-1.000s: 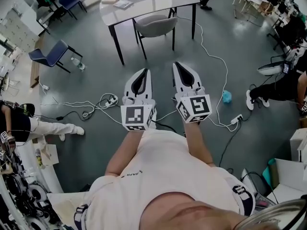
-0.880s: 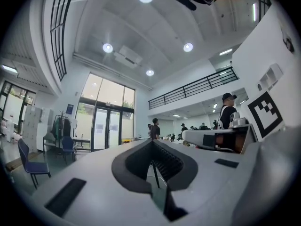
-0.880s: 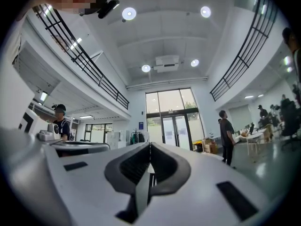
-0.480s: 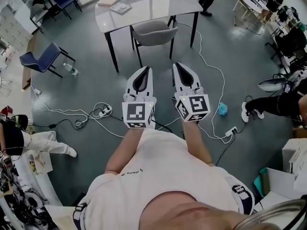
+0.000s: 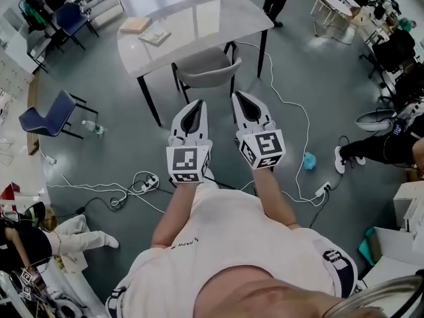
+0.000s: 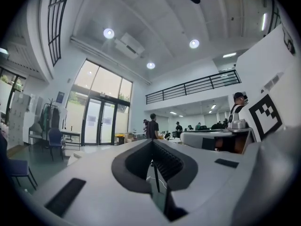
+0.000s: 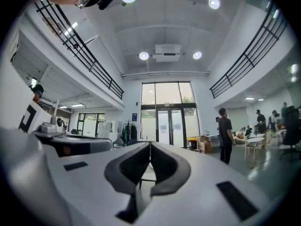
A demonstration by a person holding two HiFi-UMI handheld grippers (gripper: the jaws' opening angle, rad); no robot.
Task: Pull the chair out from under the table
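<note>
A grey chair [image 5: 207, 68] with black legs is tucked partly under a glossy grey table [image 5: 192, 25] ahead of me in the head view. My left gripper [image 5: 195, 105] and right gripper [image 5: 242, 98] are held side by side, level, a short way in front of the chair and apart from it. Both are shut with nothing between the jaws. In the left gripper view the left gripper [image 6: 151, 142] has its pads together, and the right gripper [image 7: 150, 145] looks the same in its own view. The chair is mostly hidden behind the jaws in both gripper views.
A book [image 5: 156, 37] and a flat box [image 5: 136, 24] lie on the table. White cables [image 5: 295, 111] and a power strip [image 5: 149, 181] trail over the floor. A blue chair [image 5: 50, 114] stands at left. People sit and stand around the edges.
I have walked forward with both grippers held out; the table and chair have come closer and now sit just beyond the fingertips. Both grippers stayed shut.
</note>
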